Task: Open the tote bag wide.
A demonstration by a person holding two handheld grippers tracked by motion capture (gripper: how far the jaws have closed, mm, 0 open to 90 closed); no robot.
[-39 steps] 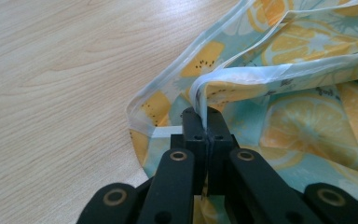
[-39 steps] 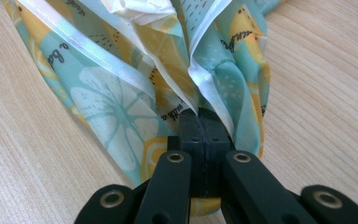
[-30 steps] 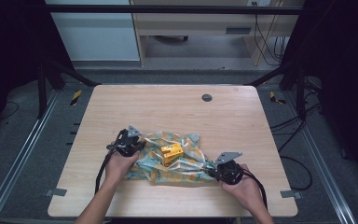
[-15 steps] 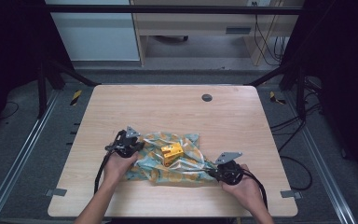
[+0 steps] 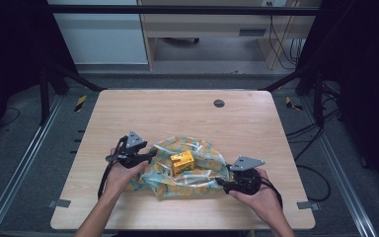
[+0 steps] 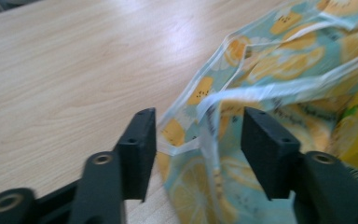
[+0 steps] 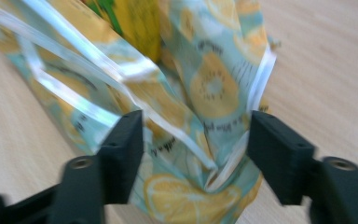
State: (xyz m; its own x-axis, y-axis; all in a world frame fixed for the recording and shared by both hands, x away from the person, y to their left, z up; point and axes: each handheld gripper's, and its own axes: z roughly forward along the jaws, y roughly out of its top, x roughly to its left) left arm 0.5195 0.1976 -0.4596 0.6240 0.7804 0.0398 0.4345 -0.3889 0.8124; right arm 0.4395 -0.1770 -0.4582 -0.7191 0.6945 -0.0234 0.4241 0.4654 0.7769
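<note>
**A:** Here we are, two grippers on one lemon-print bag [image 5: 185,170], lying crumpled on the wooden surface [image 5: 177,113]. Where's the left gripper [image 5: 150,155]?

**B:** At the bag's left edge. In the left gripper view its fingers [image 6: 140,149] have just been opening, and they now stand wide with a fold of the bag's white-trimmed rim between them. The cloth runs through the gap, but the pads aren't pressing on it.

**A:** And the right gripper [image 5: 220,183]?

**B:** Same story at the opposite end. Its fingers [image 7: 123,151] have just been spreading too, and a bunched corner of the bag sits between them, loose. I'd call neither a grip at this instant.

**A:** What about that yellow box [image 5: 182,161]?

**B:** It sits on the cloth, about midway between the two sets of fingers. From above its top shows plainly, with the printed cloth puffed up around it. Whether it is properly inside the bag or just nested in the folds, I can't tell.

**A:** So how far along would you judge this?

**B:** Somewhere in the middle. The box is already with the bag, so that part looks done. What's left, I'd say, is the bag itself: with both ends let go, it lies rumpled and gaping, neither closed up nor smoothed flat. The fingers are right at the edges, well placed to take hold again.

**A:** Anything else on the surface?

**B:** A small dark round cap [image 5: 219,103], well beyond both grippers, out of play.
</note>
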